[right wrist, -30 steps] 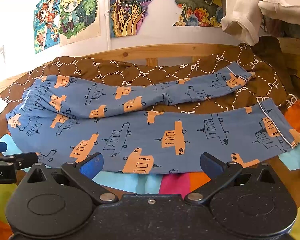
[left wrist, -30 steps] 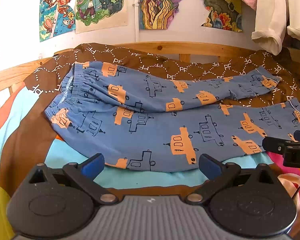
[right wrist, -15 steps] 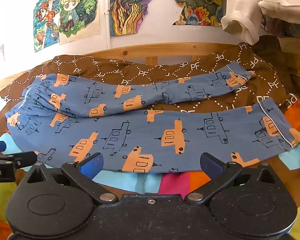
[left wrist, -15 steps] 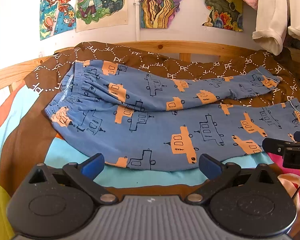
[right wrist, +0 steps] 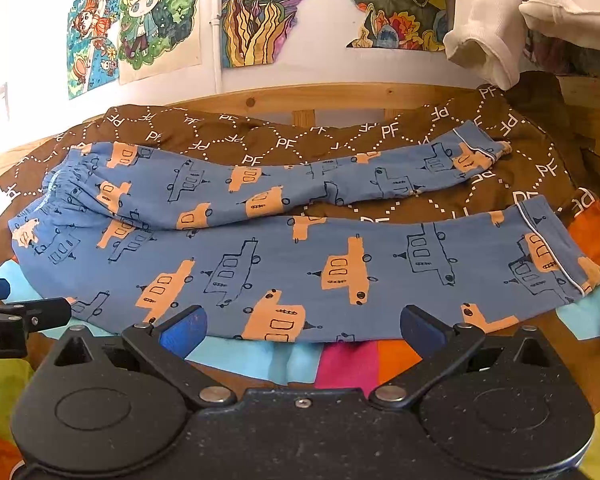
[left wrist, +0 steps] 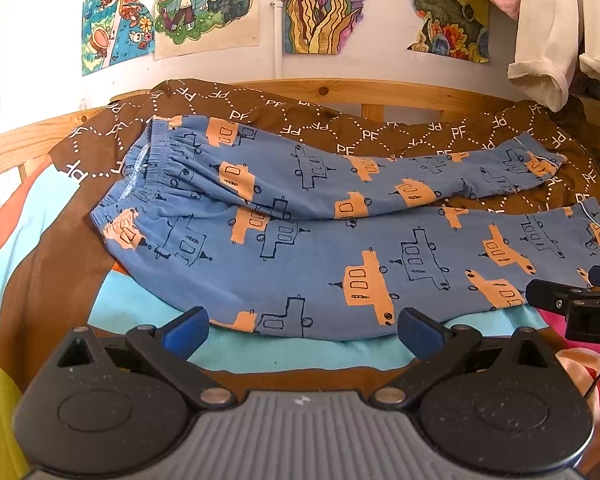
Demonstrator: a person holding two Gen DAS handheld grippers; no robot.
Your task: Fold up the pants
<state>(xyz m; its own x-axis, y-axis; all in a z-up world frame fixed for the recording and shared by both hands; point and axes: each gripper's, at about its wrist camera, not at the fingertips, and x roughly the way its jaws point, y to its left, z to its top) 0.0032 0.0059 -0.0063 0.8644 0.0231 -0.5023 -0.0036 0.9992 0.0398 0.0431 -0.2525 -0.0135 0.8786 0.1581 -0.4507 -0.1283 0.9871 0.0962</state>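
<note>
Nothing much has shifted since a second ago; I have only eased the left gripper a touch nearer the pants. Both tools stand spread wide and grip nothing. The left gripper hovers just short of the pants' near edge, below the seat, and my right gripper hovers short of the same edge, under the near leg. The pants lie flat on the brown blanket, waistband to the left, legs splayed apart rightward.
</note>
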